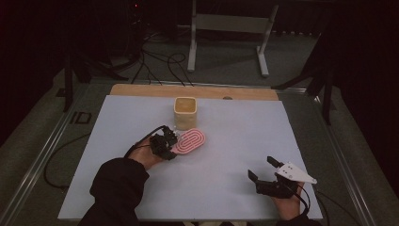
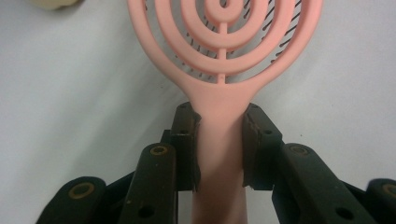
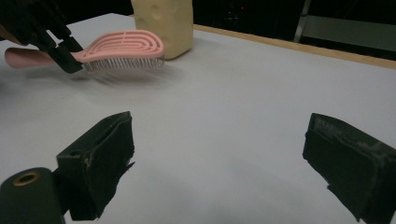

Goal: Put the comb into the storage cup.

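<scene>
The left gripper [image 1: 170, 146], reaching forward from a dark sleeve, clamps the handle of the pink plastic hairbrush with looped vents [image 1: 189, 141], held just above the white worktop [image 1: 235, 141] beside the cream square cup [image 1: 185, 112]. The right gripper [image 1: 263, 169] rests low, jaws spread wide.

I see a pink hairbrush [image 1: 189, 141] with a pattern of concentric oval slots and pale bristles. Behind it stands a cream-yellow cup [image 1: 185, 112]. My 2 grippers, left gripper [image 1: 165, 143] and right gripper [image 1: 263, 169], are black. The worktop [image 1: 244, 136] is pale grey-white with a wood-coloured far edge.
</scene>
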A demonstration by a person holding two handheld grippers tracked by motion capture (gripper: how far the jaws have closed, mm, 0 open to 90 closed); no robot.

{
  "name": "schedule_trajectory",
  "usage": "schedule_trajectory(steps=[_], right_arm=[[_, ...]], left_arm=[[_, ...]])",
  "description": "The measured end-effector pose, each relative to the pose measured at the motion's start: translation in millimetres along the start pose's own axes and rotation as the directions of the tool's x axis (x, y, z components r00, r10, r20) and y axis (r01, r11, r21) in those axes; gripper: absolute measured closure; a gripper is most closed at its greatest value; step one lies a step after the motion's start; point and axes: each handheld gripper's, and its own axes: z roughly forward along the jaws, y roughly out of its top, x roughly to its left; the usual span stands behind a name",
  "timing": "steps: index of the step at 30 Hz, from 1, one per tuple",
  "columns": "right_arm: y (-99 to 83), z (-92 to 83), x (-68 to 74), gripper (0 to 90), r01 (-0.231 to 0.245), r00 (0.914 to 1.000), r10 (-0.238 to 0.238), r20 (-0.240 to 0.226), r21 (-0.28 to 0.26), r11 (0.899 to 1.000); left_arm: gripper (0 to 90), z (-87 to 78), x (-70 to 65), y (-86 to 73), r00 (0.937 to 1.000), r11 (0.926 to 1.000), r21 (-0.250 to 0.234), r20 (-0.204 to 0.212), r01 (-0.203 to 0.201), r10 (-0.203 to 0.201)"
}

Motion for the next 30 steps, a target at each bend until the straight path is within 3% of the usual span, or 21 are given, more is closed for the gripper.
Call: schedule_trajectory(steps=[17, 30], right_arm=[[0.0, -0.2, 0.0, 8.4, 0.000, 1.0000, 0.000, 0.001, 0.000, 1.000], [0.0, 0.1, 0.2, 8.4, 0.001, 1.0000, -0.001, 0.001, 0.001, 1.000]], left_arm=[[69.7, -14.6, -0.3, -10.7, 0.9992, 0.9956, -0.092, -0.033, 0.020, -0.023], [69.7, -28.2, 2.6, -18.2, 0.9968, 0.9842, -0.171, -0.055, 0.048, -0.058]])
